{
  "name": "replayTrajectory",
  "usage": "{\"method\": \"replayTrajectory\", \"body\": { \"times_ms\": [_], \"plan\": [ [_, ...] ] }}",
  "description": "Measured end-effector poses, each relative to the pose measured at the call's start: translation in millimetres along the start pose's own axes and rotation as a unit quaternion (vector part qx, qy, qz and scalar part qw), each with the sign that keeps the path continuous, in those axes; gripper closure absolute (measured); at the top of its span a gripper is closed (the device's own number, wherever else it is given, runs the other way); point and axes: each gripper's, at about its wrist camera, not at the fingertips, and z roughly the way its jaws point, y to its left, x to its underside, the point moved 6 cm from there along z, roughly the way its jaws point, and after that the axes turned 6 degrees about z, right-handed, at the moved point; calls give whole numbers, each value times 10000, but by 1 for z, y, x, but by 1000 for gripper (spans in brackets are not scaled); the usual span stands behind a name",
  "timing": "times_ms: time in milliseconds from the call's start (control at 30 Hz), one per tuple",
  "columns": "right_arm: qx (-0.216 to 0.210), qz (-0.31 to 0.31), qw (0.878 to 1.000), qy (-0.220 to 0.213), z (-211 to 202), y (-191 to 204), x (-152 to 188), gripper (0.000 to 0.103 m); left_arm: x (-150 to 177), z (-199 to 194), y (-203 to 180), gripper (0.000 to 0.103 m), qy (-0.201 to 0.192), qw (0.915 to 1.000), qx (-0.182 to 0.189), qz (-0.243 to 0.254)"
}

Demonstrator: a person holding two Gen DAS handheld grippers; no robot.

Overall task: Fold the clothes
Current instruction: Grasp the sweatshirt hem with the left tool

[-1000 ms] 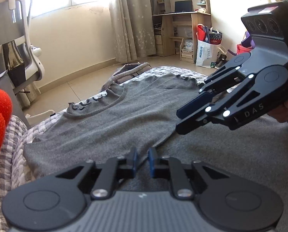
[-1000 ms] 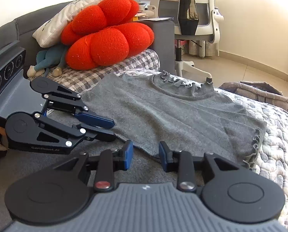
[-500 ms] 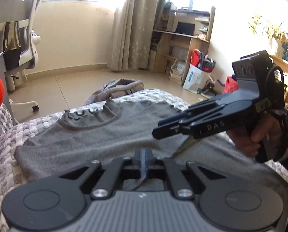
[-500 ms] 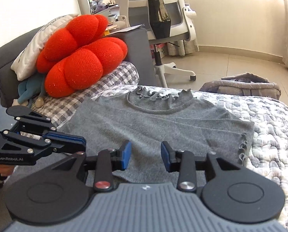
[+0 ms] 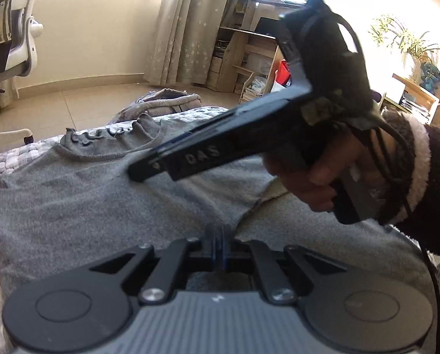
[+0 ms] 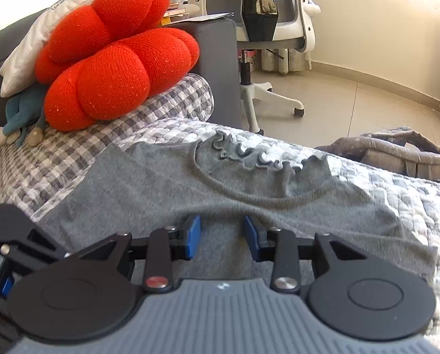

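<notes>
A grey knit top with a ruffled neckline lies flat on a quilted bed cover. My left gripper is shut on the top's lower hem, which is lifted and pulled toward the neckline. My right gripper is open, its blue pads resting on the cloth just below the neckline. In the left wrist view the right gripper reaches across the top with its tip down on the fabric.
A red knotted cushion and a white pillow sit on a checked blanket at the left. A grey bag lies on the floor past the bed edge. An office chair stands behind.
My left gripper, shut on the hem, has carried it forward over the top. My right gripper has moved up toward the neckline and lowered onto the cloth, still open.
</notes>
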Motion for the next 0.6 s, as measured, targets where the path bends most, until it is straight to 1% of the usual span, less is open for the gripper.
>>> {"method": "replayTrajectory", "body": {
  "times_ms": [33, 133, 200, 233, 267, 367, 467, 533, 567, 600],
  "plan": [
    [34, 39, 10000, -31, 3, -2, -4, 72, 0, 0, -1, 100, 9, 10000, -4, 21],
    [160, 230, 9995, -109, 10, -9, -12, 72, 0, -3, -4, 100, 42, 10000, -11, 89],
    [193, 347, 9991, -156, 3, -15, -13, 71, -3, -8, -1, 99, 64, 9999, 129, 3],
    [199, 353, 9990, -190, -5, -18, -13, 71, -5, -12, 3, 99, 17, 9999, 132, -94],
    [220, 317, 9989, -248, -14, -21, -11, 69, -8, -17, 9, 99, -81, 9998, 41, -178],
    [304, 216, 9986, -367, -42, -31, -3, 67, -13, -28, 35, 98, -339, 9977, -361, -469],
    [426, 122, 9984, -348, -57, -43, 11, 67, -16, -35, 63, 98, -491, 9920, -889, -750],
    [561, 109, 9979, -315, -62, -55, 21, 67, -12, -34, 79, 97, -412, 9869, -1312, -842],
    [629, 150, 9974, -314, -63, -64, 26, 67, -8, -32, 86, 97, -270, 9841, -1574, -781],
    [698, 192, 9969, -313, -64, -73, 31, 70, -3, -30, 92, 97, -137, 9804, -1825, -723]
  ]
}}
